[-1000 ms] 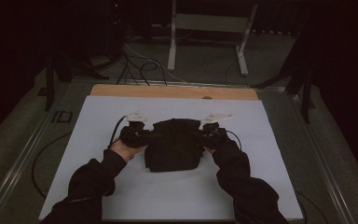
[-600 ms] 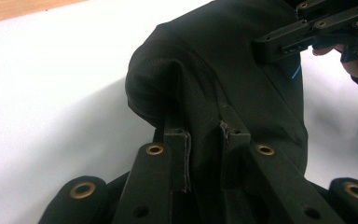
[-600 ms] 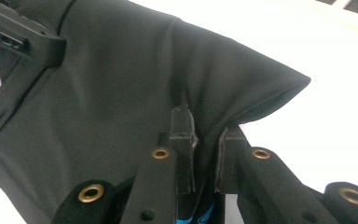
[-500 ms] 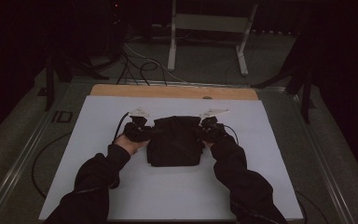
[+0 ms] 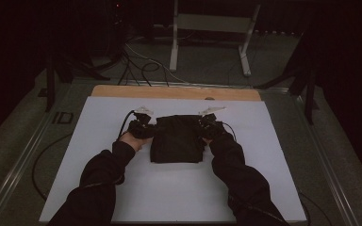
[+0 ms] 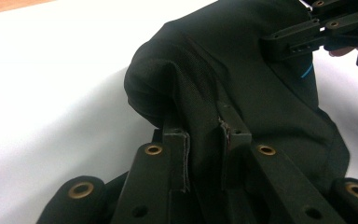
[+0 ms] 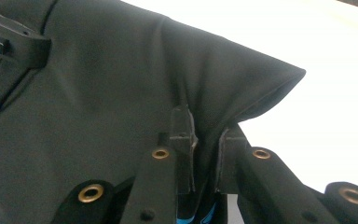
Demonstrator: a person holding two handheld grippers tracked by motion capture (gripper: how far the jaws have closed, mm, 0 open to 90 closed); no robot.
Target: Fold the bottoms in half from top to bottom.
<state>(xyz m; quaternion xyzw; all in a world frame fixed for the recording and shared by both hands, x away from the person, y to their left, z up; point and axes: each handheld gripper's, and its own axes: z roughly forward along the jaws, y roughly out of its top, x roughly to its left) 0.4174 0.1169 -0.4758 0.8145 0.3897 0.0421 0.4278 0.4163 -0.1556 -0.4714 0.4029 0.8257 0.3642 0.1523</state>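
Two dark-sleeved forearms come in from the near edge of the white table top (image 5: 99, 188) and angle inward, so the hands meet a single folded black cloth (image 5: 176, 139) from either side. The left hand (image 5: 131, 139) holds the left gripper (image 5: 147, 128) against the cloth's left edge near its far corner; in the left gripper view its two jaws are closed on a pinched-up ridge of the fabric (image 6: 200, 107), which bulges over the jaw tips. The right hand, mostly hidden behind its tool, holds the right gripper (image 5: 206, 125) at the cloth's right edge, also near the far corner; in the right gripper view its jaws clamp a fold of the same cloth (image 7: 121, 84), a raised flap jutting out to the side over the white surface. One cable trails from each gripper, two in all. The cloth lies about mid-table, roughly square, its near edge flat on the surface. Beyond the white top runs a wooden strip (image 5: 174, 92), then loose cables on the floor (image 5: 141, 66), and farthest off a white metal stand (image 5: 212, 37) with two legs.
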